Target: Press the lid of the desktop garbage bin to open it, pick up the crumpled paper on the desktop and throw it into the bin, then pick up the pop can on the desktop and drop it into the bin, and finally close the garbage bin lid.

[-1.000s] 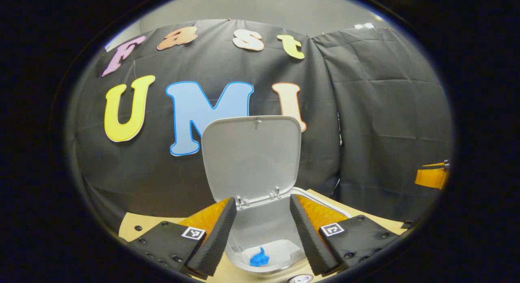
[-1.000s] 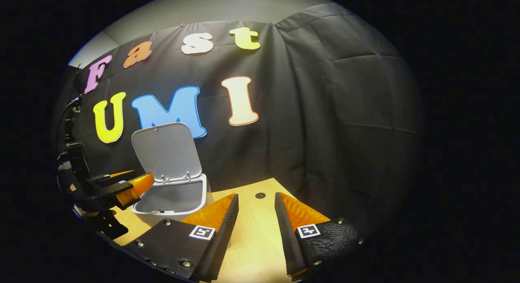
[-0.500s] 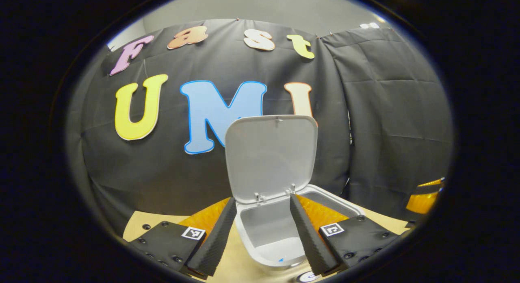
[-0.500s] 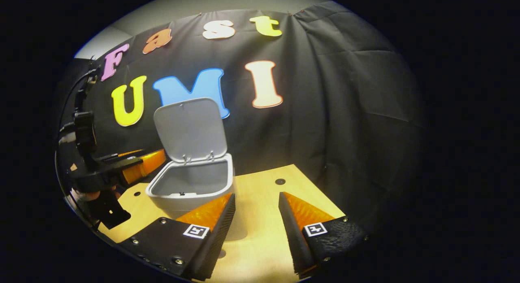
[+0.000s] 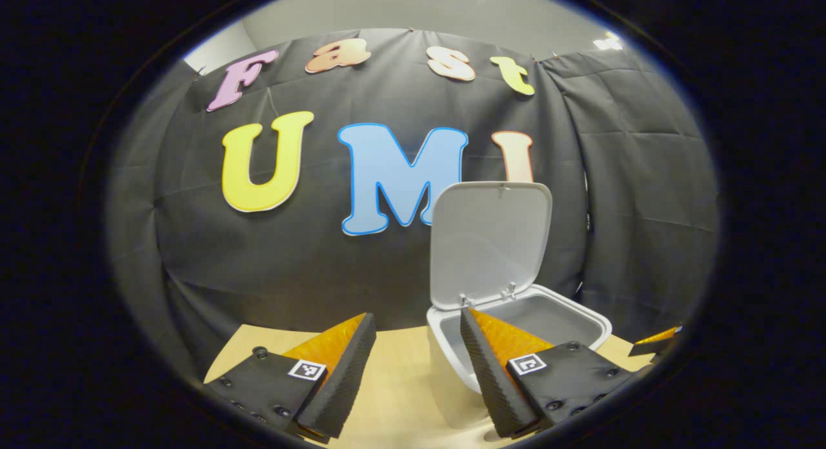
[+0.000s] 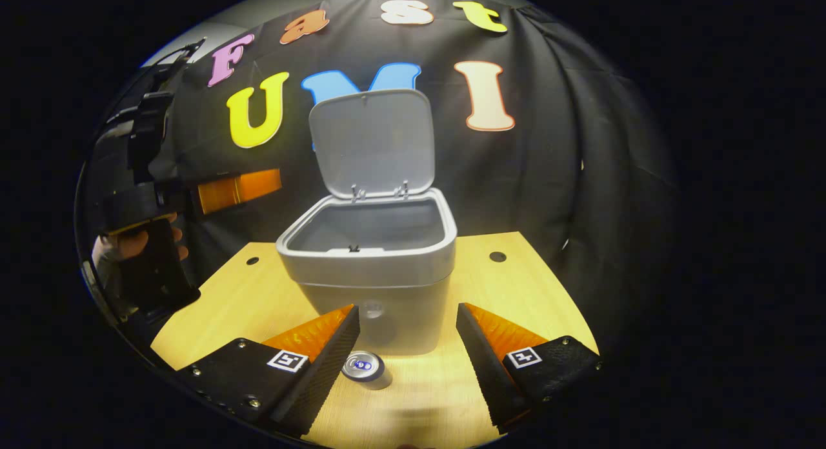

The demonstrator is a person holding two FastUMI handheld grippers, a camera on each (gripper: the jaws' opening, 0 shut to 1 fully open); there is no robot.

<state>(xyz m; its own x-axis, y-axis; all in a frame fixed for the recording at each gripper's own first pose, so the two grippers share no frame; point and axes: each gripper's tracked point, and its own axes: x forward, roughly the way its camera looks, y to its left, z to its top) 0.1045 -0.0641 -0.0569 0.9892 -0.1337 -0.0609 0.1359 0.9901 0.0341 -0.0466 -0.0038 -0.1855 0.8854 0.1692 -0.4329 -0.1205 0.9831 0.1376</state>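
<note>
The grey garbage bin (image 6: 371,288) stands on the wooden desktop (image 6: 516,294) with its lid (image 6: 373,142) raised upright at the back. A silver pop can (image 6: 365,368) stands in front of the bin, between the fingers of my right gripper (image 6: 408,359), which is open and hovers just above it. In the left gripper view the bin (image 5: 581,323) and its lid (image 5: 490,239) sit to the right, and my left gripper (image 5: 413,371) is open with nothing between its fingers, beside the bin's left wall. The left gripper (image 6: 239,186) also appears at the left of the right gripper view, held by a hand (image 6: 132,242).
Small round holes (image 6: 497,257) dot the desktop. The black cloth wall closes off the back and both sides. A fingertip of the right gripper (image 5: 655,340) peeks in at the right edge of the left gripper view.
My left gripper has drawn back to the left from over the bin, whose inside with the blue paper is out of sight. My right gripper has swung left toward the bin's front, bringing the can between its fingers.
</note>
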